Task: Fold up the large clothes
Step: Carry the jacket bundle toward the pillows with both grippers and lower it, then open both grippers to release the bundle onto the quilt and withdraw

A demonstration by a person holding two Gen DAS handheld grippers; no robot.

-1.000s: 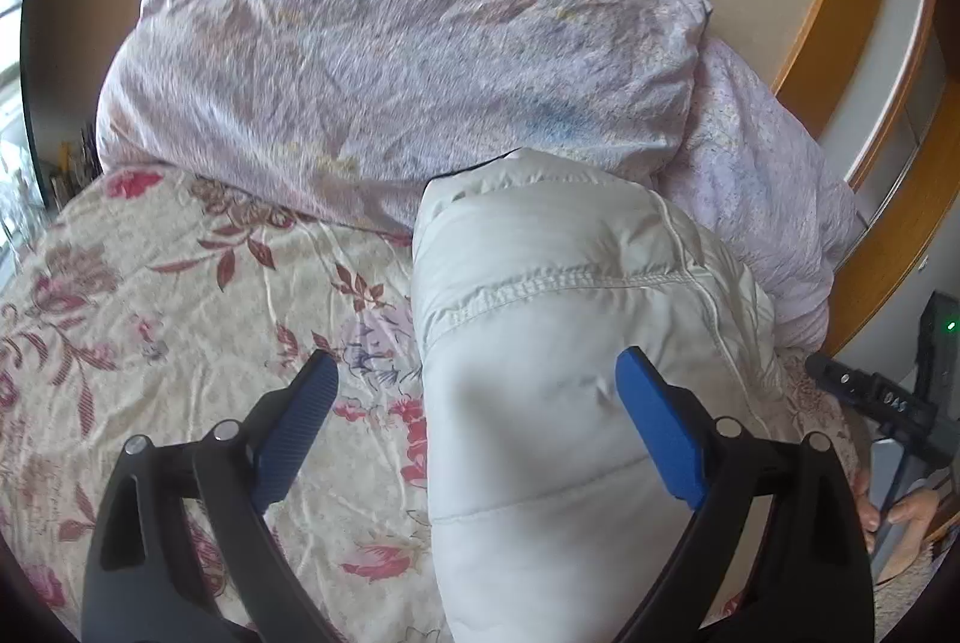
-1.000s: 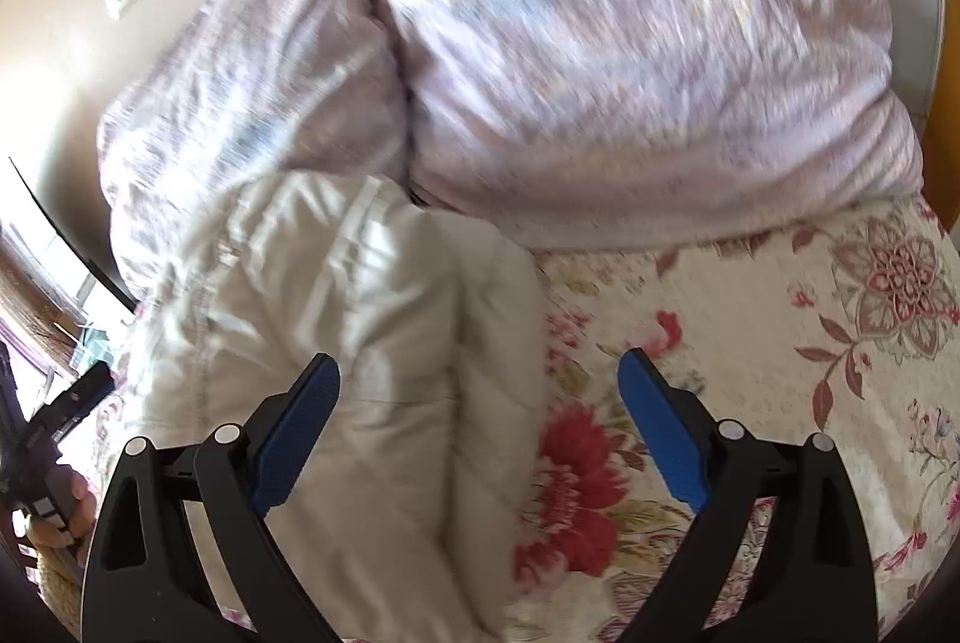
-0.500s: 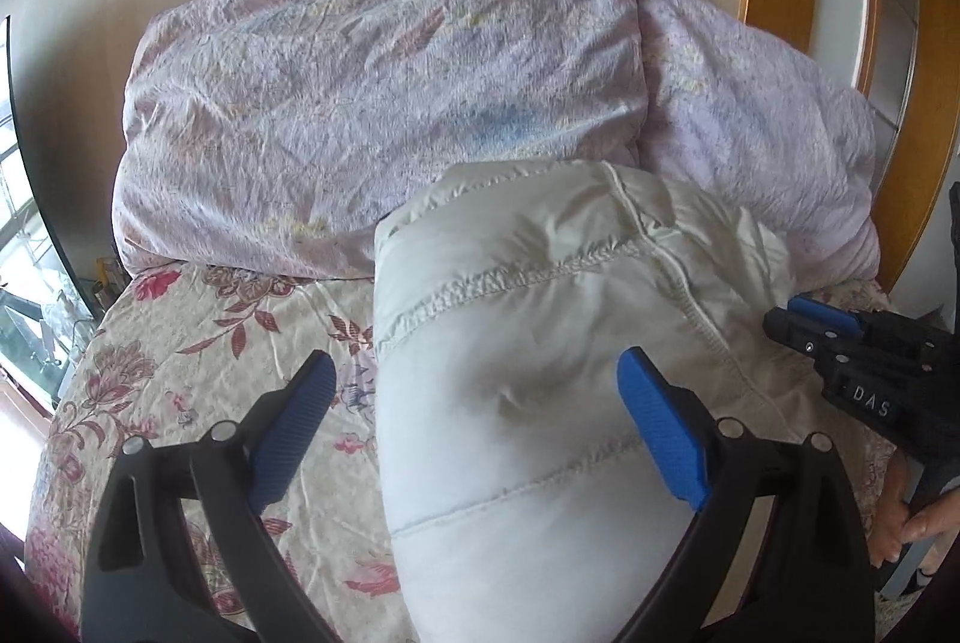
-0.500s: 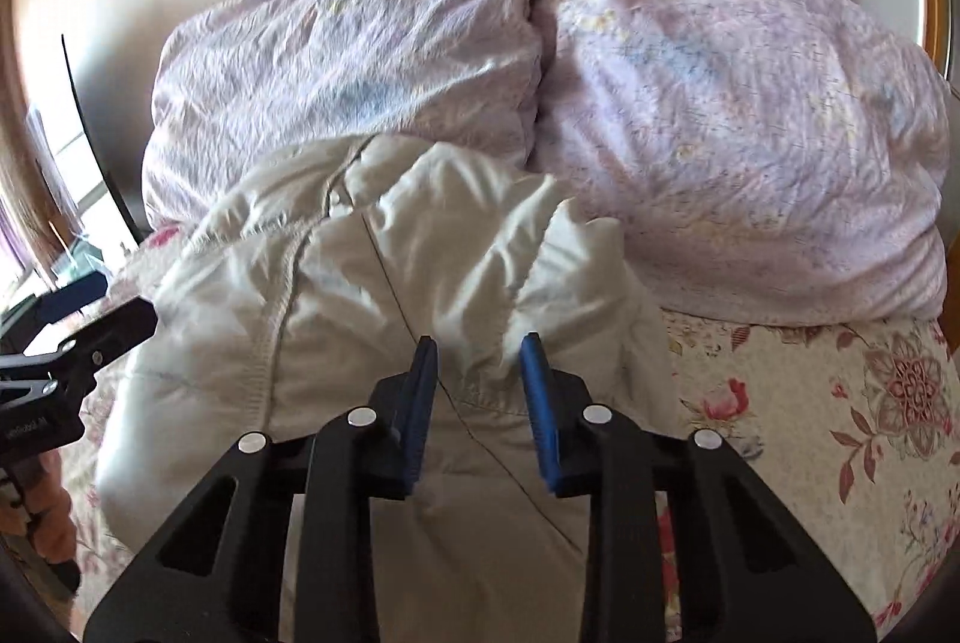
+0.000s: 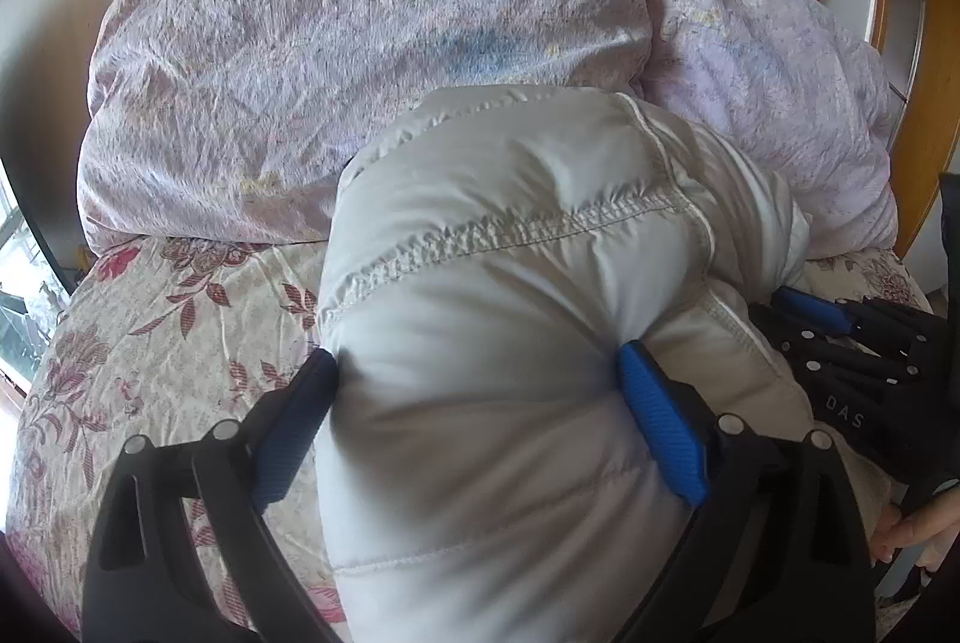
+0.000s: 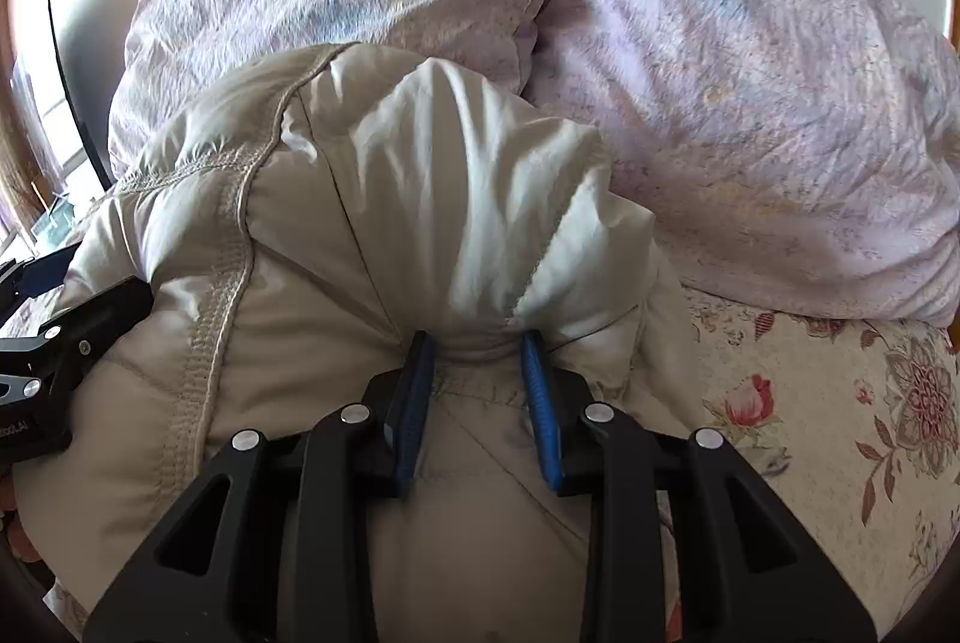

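the letters "das" are printed in pale capitals on the black body of the right gripper (image 5: 807,310), where it shows at the right edge of the left wrist view, just beside the puffy jacket (image 5: 510,343). in the right wrist view, the black body of the left gripper (image 6: 36,277) at the left edge carries a short pale marking near its lower end; only a fragment shows, too small and cut off to read with certainty. no other text, number or sign can be read in either view.
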